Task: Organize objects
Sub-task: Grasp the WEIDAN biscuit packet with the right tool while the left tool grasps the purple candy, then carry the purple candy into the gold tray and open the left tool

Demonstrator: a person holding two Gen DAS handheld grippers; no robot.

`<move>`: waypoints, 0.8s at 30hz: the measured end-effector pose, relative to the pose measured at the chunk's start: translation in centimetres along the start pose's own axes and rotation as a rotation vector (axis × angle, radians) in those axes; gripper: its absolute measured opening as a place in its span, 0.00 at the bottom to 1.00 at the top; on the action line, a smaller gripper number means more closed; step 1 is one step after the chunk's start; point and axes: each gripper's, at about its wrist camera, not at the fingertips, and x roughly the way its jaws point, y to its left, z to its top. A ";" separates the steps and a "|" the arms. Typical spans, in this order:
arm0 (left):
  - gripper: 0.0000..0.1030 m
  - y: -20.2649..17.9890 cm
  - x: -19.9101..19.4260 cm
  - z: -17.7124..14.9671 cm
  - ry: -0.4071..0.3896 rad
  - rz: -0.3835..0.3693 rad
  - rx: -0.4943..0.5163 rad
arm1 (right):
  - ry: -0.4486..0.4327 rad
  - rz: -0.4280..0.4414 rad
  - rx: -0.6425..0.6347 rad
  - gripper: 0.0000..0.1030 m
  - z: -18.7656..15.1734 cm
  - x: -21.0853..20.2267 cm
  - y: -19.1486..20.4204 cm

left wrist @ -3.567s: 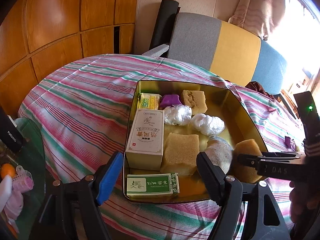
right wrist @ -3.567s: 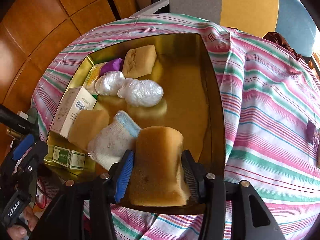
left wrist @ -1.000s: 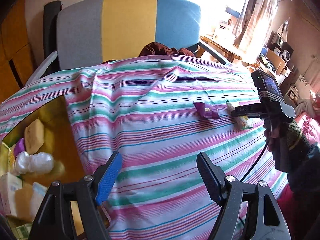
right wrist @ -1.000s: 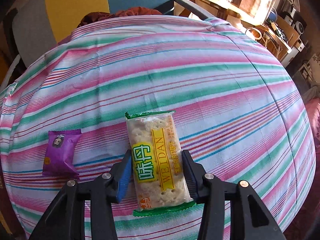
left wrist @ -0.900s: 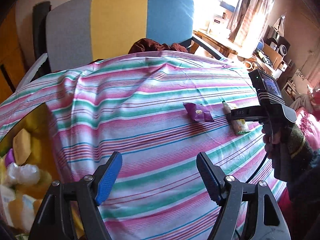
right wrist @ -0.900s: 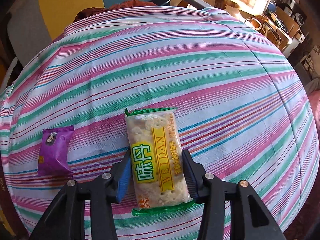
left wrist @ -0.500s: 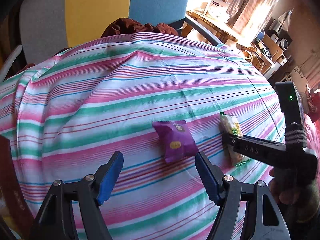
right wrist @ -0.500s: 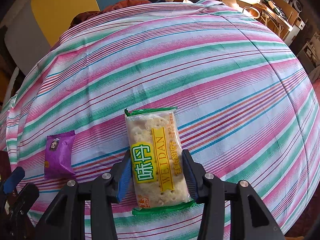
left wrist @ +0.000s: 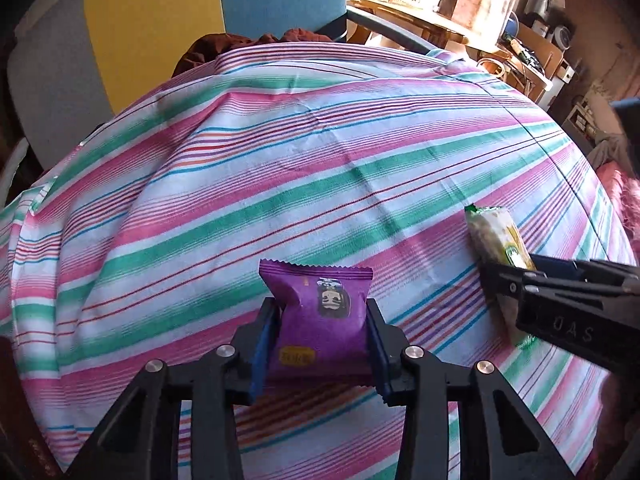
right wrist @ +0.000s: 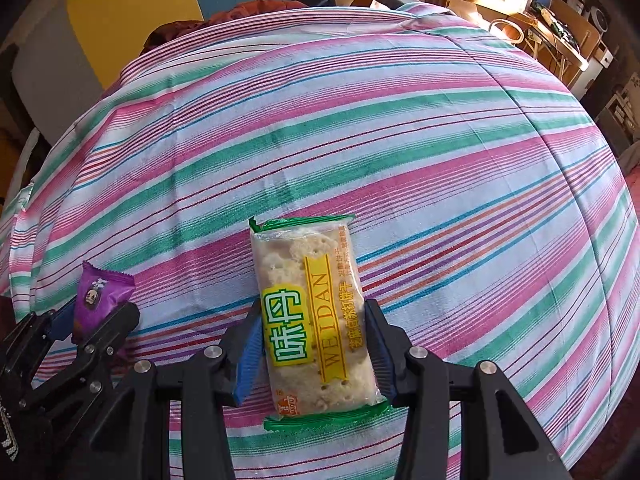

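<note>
Your left tongs (left wrist: 322,338) are closing with the purple sachet (left wrist: 320,320) between the pads, low centre of frame. Right tongs (right wrist: 312,350) clamp the cracker packet (right wrist: 310,316) on the striped tabletop (right wrist: 400,140). Step: pickup. Next, likely: lift both clear, carry to storage.

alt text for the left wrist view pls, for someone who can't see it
The left tool is closing on a purple snack packet lying on a pink, green and white striped tablecloth, its pads at the packet's two sides. At the right edge, the right tool sits over a green-edged cracker packet; a grey, yellow and blue chair back stands behind the table.
</note>
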 end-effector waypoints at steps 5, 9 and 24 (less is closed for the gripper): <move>0.40 2.0 -2.8 -4.7 -0.051 0.045 -0.016 | -0.037 0.074 -0.040 0.46 -0.3 -0.6 1.2; 0.40 3.1 -5.2 -8.9 -0.094 0.072 -0.039 | -0.074 0.146 -0.125 0.46 -0.7 -1.5 3.8; 0.40 6.2 -14.4 -15.0 -0.245 0.116 -0.128 | -0.111 0.132 -0.323 0.47 -2.3 -0.5 7.3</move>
